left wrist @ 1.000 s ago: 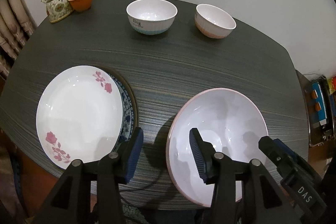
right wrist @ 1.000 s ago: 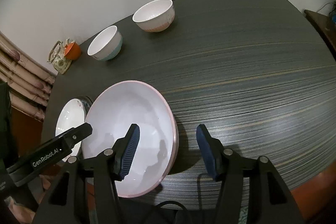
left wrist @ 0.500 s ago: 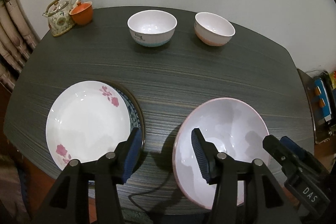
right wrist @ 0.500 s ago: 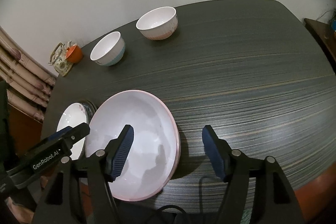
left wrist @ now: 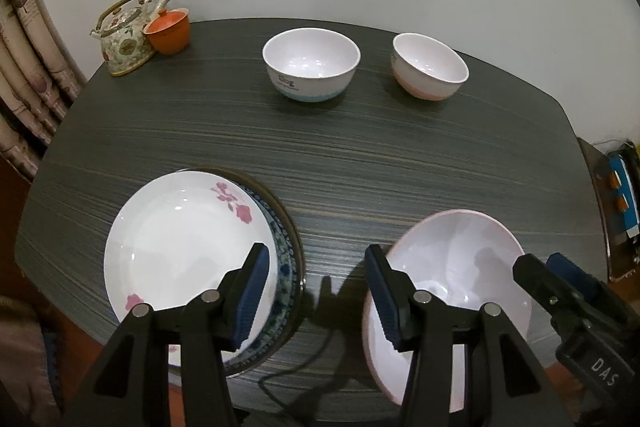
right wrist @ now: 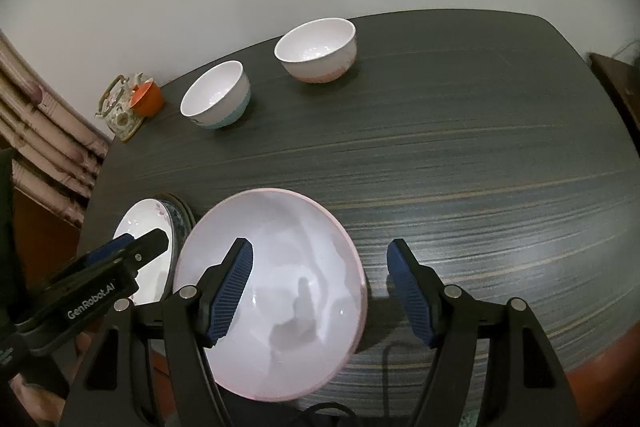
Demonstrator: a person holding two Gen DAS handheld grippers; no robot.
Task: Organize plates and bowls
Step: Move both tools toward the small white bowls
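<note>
On the dark table [left wrist: 360, 155] a flowered white plate [left wrist: 180, 239] is seen lying on a blue-patterned plate [left wrist: 285, 259] near the left front edge; a large pink-rimmed bowl [right wrist: 280, 267] rests near the front edge to its right; two small bowls, one blue-based [left wrist: 310, 65] and one pink-based [left wrist: 430, 67], are set apart from each other near the far edge; a teapot [left wrist: 124, 35] and an orange cup [left wrist: 168, 31] are kept at the far left corner.

The left hand-held gripper [left wrist: 316, 297] is held spread above the bare strip between the plates and the large bowl, with nothing between its fingers; the right hand-held gripper [right wrist: 320, 291] is likewise spread, its left finger [right wrist: 230, 291] hanging over the bowl's inside and its right finger [right wrist: 408, 295] outside over the table, so that the right rim is straddled but not pinched; whether a pad touches the rim cannot be told.

The plates appear to be stacked already; the large bowl seems to be the piece in hand, not yet gripped. The next move is judged to call for the right fingers to be lowered over the rim and pressed firmly together, since the thin, glossy wall may slip.
</note>
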